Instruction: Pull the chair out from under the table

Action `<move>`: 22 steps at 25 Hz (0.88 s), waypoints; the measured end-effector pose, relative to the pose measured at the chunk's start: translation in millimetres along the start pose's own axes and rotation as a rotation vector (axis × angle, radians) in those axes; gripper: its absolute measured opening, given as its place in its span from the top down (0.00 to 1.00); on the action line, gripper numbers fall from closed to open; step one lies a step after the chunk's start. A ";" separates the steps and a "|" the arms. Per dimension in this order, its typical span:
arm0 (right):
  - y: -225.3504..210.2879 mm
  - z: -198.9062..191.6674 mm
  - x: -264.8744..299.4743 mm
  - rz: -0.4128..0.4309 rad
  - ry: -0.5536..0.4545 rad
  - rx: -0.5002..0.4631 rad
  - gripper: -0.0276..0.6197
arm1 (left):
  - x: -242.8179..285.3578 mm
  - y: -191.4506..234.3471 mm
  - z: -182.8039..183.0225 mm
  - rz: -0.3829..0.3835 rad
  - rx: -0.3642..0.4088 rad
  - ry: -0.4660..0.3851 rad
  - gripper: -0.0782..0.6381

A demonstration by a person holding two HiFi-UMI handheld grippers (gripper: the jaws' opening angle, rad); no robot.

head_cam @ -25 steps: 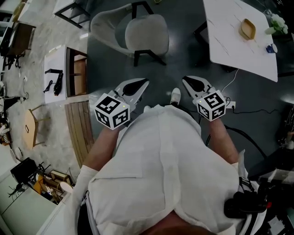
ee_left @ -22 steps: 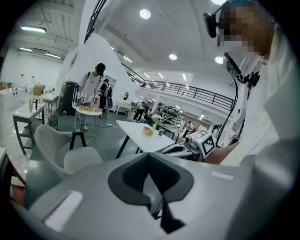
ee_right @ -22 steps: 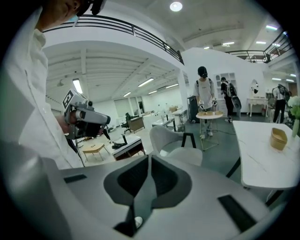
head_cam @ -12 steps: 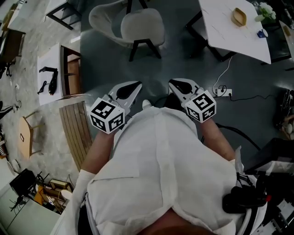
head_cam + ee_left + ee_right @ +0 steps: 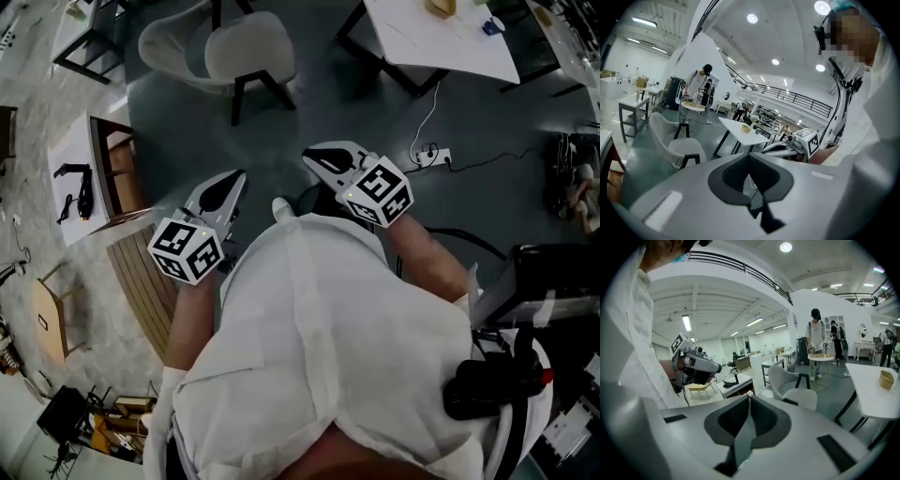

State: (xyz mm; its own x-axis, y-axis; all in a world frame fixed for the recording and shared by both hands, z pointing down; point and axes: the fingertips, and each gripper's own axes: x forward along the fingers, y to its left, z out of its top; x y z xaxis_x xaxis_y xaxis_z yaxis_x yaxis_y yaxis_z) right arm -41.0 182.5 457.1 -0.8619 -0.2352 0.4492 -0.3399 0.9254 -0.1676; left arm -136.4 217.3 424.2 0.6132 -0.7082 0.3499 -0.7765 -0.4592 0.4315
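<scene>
Chair [image 5: 246,52]: twelve o'clock of left gripper [image 5: 239,176], eleven of right gripper [image 5: 309,156], well apart; table [image 5: 441,42] at chair's three o'clock; left jaws pressed together; right jaws just closing, tips meeting, nothing between.

Round ceiling lamps [image 5: 751,18] are glaring white in the left gripper view, and 1 more lamp [image 5: 785,247] is burning out overhead in the right gripper view. Both views are bending strongly and darkening to black at their corners. The head view is looking dimmer, its dark floor [image 5: 187,131] soaking up light.
</scene>
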 end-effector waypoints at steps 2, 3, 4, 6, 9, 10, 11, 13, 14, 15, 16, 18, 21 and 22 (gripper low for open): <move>6.7 -3.1 -0.2 0.005 0.008 0.000 0.93 | -3.2 -1.6 -4.1 0.005 0.006 0.006 0.88; 9.8 -3.6 -0.3 0.008 0.012 -0.004 0.93 | -4.1 -2.6 -5.6 0.005 0.004 0.006 0.88; 12.4 -3.3 -0.3 0.010 0.014 -0.008 0.93 | -4.6 -3.3 -6.9 0.004 0.001 0.006 0.88; 16.5 -2.0 0.8 0.012 0.016 -0.016 0.94 | -4.7 -3.9 -9.4 0.000 0.000 0.010 0.88; 20.2 -3.5 2.8 0.012 0.020 -0.022 0.94 | -3.6 -4.0 -13.4 -0.012 0.001 0.023 0.88; 21.1 -4.6 3.0 0.011 0.021 -0.023 0.94 | -3.3 -4.2 -14.5 -0.017 -0.001 0.025 0.88; 21.6 -5.4 2.9 0.010 0.022 -0.023 0.94 | -3.3 -4.1 -15.0 -0.019 -0.002 0.027 0.88; 21.7 -5.2 2.2 0.007 0.022 -0.023 0.94 | -3.5 -3.3 -15.0 -0.020 -0.005 0.030 0.88; 21.6 -4.7 1.5 0.006 0.022 -0.023 0.94 | -3.5 -3.1 -15.0 -0.021 -0.007 0.032 0.88; 21.3 -4.3 0.7 0.004 0.022 -0.023 0.94 | -3.3 -3.1 -15.2 -0.022 -0.008 0.036 0.88; 21.0 -4.3 -0.2 0.002 0.022 -0.023 0.94 | -2.6 -3.3 -15.8 -0.023 -0.009 0.039 0.88; 19.3 -5.6 -2.3 -0.001 0.024 -0.023 0.94 | 0.1 -3.5 -16.9 -0.024 -0.010 0.047 0.88; 14.7 -6.7 -5.0 -0.007 0.027 -0.018 0.94 | 5.9 -4.1 -17.1 -0.033 -0.013 0.057 0.88; 13.0 -6.7 -5.8 -0.007 0.028 -0.016 0.94 | 8.0 -4.5 -16.9 -0.036 -0.014 0.060 0.88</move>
State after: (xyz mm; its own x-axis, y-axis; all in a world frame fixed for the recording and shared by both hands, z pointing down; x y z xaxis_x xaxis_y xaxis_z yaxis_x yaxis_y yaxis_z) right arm -37.9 197.9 458.2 -0.8485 -0.2337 0.4748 -0.3397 0.9285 -0.1501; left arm -125.6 222.8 439.1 0.6487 -0.6576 0.3831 -0.7519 -0.4757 0.4564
